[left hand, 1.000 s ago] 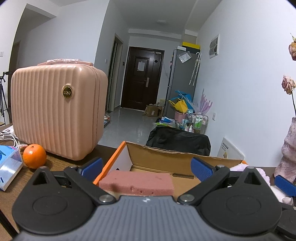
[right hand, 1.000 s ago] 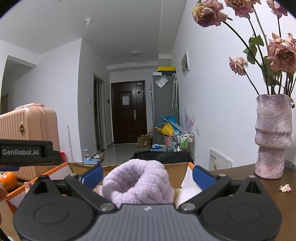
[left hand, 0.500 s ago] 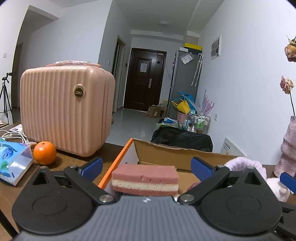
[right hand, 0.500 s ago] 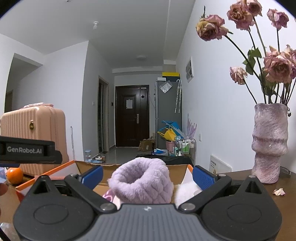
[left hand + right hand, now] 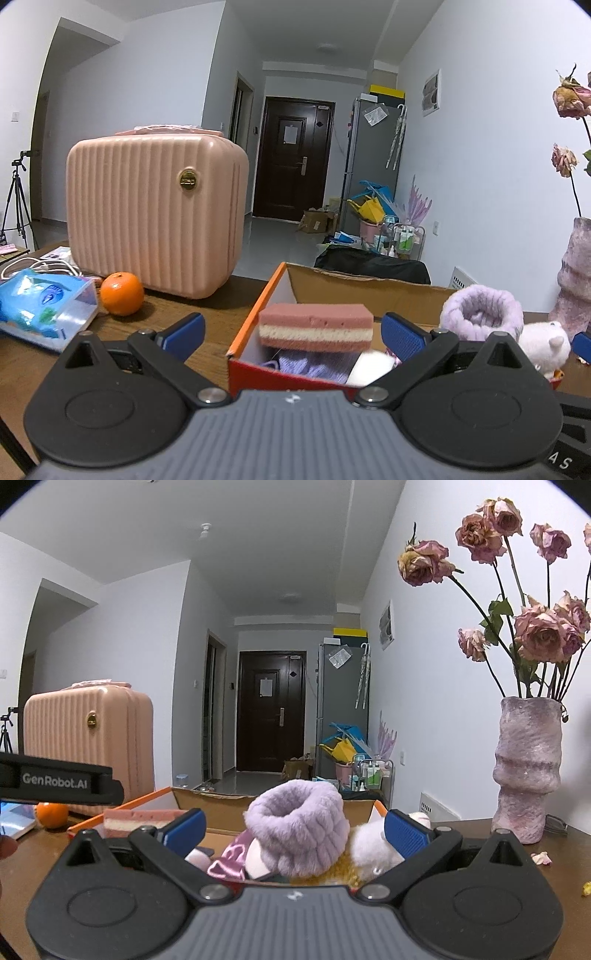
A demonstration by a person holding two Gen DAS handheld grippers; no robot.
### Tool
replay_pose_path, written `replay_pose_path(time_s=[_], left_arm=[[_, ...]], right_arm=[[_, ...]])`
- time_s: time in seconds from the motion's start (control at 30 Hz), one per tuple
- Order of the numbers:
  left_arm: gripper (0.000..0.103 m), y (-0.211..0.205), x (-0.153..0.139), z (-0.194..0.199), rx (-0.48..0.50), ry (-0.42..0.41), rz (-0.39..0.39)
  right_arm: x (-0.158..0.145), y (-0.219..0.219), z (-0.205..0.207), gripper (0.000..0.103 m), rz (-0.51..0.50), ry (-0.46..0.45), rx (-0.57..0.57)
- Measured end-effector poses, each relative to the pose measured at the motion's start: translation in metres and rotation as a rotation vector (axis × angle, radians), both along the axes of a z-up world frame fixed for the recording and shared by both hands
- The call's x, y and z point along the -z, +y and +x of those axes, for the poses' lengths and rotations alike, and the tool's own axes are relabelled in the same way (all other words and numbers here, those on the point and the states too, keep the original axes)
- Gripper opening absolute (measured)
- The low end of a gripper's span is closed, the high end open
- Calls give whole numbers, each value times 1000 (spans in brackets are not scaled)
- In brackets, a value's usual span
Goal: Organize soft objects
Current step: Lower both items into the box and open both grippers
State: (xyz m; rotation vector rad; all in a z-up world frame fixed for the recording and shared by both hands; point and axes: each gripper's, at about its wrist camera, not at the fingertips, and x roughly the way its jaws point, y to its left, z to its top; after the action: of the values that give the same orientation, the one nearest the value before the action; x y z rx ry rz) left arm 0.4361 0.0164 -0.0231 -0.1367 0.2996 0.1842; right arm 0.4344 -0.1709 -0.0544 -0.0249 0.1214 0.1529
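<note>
1. Spreading wide, the fingers of the left gripper [image 5: 291,328] hold nothing; the two blue pads stand well apart.
2. Between and beyond these fingers, a pink and cream sponge [image 5: 315,326] lies at the left end of the cardboard box [image 5: 354,284], above a lilac knitted piece [image 5: 310,363].
3. Left of the left fingers, an orange [image 5: 122,293] sits on the worktop [image 5: 218,314], just beside a pink ribbed case [image 5: 155,221] and a blue tissue pack [image 5: 40,308].
4. The right gripper [image 5: 293,825] has its fingers also spread, gripping nothing.
5. Between the right fingers, a purple fluffy band [image 5: 297,821] rests on top of the soft things in the box, next to a white plush toy [image 5: 371,845] and a pink satin piece [image 5: 231,858].
6. Right of the right fingers, a purple vase [image 5: 528,764] with dried roses stands on the worktop.
</note>
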Motion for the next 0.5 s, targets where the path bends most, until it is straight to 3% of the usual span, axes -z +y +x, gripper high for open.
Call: replay_pose_path(time_s=[0.5], left_arm=[[103, 13, 5, -58, -4, 28, 23]], right_arm=[[2, 4, -58, 103, -18, 33, -25]])
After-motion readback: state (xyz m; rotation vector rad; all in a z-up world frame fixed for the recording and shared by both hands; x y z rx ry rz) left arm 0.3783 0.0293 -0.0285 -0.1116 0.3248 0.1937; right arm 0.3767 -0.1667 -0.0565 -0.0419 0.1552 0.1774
